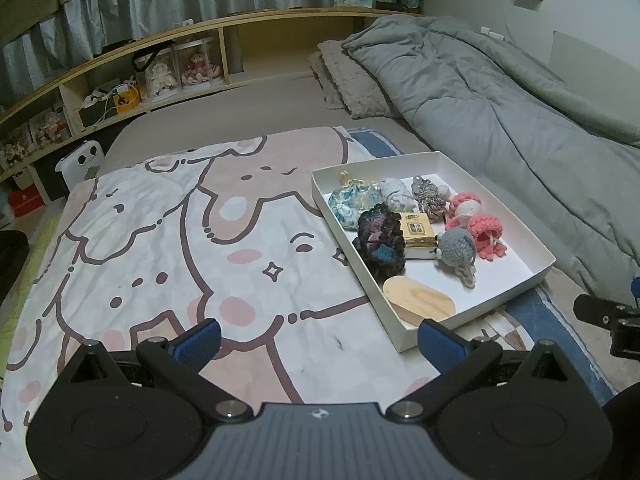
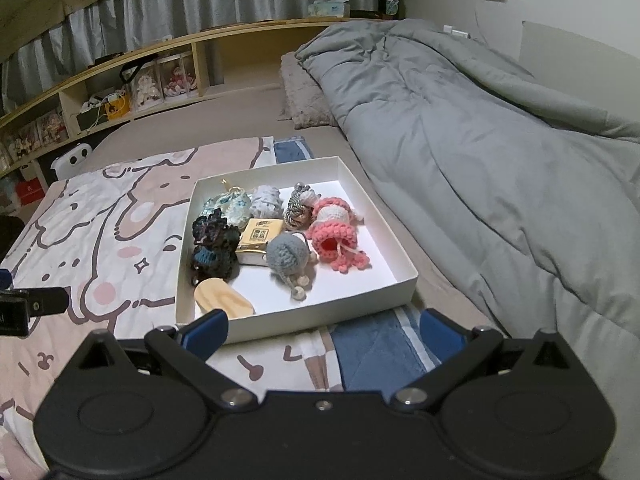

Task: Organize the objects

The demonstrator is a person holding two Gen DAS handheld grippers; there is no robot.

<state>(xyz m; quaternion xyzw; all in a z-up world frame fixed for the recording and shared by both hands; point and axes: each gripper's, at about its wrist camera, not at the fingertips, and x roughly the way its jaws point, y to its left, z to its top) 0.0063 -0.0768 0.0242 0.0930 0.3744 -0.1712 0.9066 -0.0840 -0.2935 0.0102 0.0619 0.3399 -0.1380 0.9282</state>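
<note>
Bare cartoon blanket left of the crowded white box (grey duvet banked right).

Left gripper: black linkage arms, silver pivot screws, round black side housings, grey-blue centre plate bearing a small round emblem. Fingers padded in textured blue. Right gripper: same black linkage and silver screws, all-black centre plate, blue-padded fingers.

The small tan packet in the white box bears print too blurred to read.
</note>
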